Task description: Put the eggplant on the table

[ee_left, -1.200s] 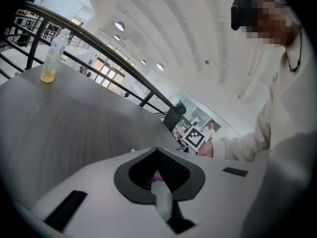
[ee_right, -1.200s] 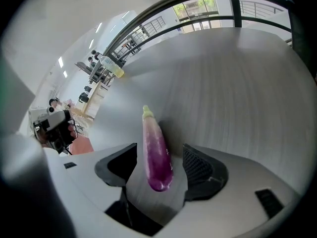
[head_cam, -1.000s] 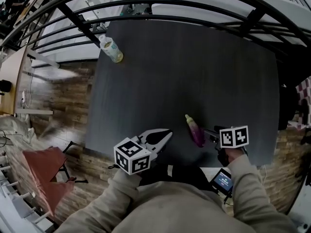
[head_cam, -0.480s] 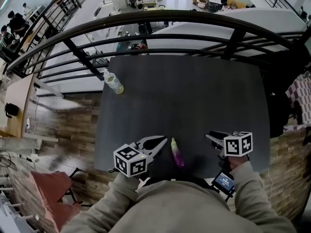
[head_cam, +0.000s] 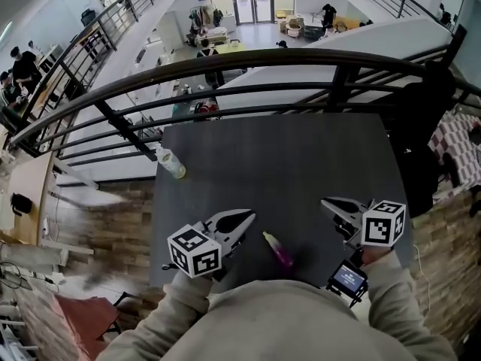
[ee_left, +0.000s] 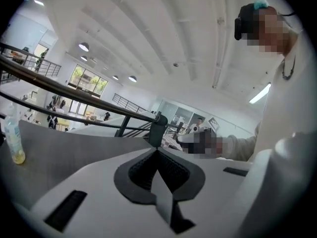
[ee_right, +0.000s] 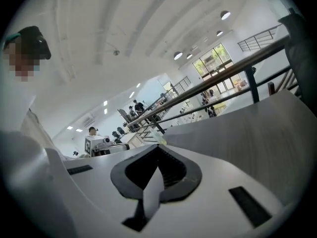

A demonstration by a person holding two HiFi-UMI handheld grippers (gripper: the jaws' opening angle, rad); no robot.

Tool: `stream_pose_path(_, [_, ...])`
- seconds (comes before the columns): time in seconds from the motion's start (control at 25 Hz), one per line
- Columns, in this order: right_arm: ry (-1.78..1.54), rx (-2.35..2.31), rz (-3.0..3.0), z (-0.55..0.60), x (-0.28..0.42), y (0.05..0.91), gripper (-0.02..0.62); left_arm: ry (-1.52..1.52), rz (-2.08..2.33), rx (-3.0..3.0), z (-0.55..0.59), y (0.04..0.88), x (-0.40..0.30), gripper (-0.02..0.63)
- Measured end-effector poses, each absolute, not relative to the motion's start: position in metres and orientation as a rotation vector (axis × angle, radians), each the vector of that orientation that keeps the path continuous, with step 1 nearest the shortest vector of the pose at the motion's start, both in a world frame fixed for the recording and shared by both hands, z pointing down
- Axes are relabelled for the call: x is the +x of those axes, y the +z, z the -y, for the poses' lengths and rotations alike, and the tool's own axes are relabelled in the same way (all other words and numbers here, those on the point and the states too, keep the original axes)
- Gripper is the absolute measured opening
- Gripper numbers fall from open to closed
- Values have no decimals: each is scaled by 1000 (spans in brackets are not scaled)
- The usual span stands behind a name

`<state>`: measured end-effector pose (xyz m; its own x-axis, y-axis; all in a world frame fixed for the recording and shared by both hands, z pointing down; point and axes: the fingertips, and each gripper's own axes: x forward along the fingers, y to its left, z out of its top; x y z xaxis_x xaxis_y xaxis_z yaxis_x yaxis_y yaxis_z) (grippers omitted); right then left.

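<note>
Since eggplant (head_cam: 279, 250) lies flat on table (head_cam: 301, 156) w/ neither tong on it, task reads as done (judgement).

- Eggplant: near edge of table, roughly centre, green stem end pointing far-left. It sits between the two tongs, apart from both, closer to the L one.
- L tong (head_cam: 242, 218): jaws together, tips meeting, nothing between them. It hovers over near-left part of table and points far-right.
- R tong (head_cam: 331, 204): jaws have just been closing and now sit tip to tip, nothing between. It hovers over near-right part and points far-left.
- Why so: prob. both held clear of the top and off to either side so neither marker cube nor tip nudges the eggplant. Closed, empty jaws fit a finished release, not a fresh approach.
- Bottle (head_cam: 171, 162): upright at far-left edge, well apart from eggplant, not involved.
- Railing (head_cam: 225, 65) runs beyond far edge.
- Risk (judgement): the eggplant is rounded and close to near edge, so a knock from a sleeve could roll it off.
</note>
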<state>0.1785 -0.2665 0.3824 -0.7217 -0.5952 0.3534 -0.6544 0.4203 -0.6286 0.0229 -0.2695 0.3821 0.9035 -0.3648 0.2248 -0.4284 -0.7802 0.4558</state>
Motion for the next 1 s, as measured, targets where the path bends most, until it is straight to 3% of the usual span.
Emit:
stream_pose_path(0.28, [921,1125,2655,262,162,338,14,96,493,2674,272,332,39,6])
stream_pose_path(1.0, [880,1042,2718,247,141,318,12,15,469,2695,260,309,51,6])
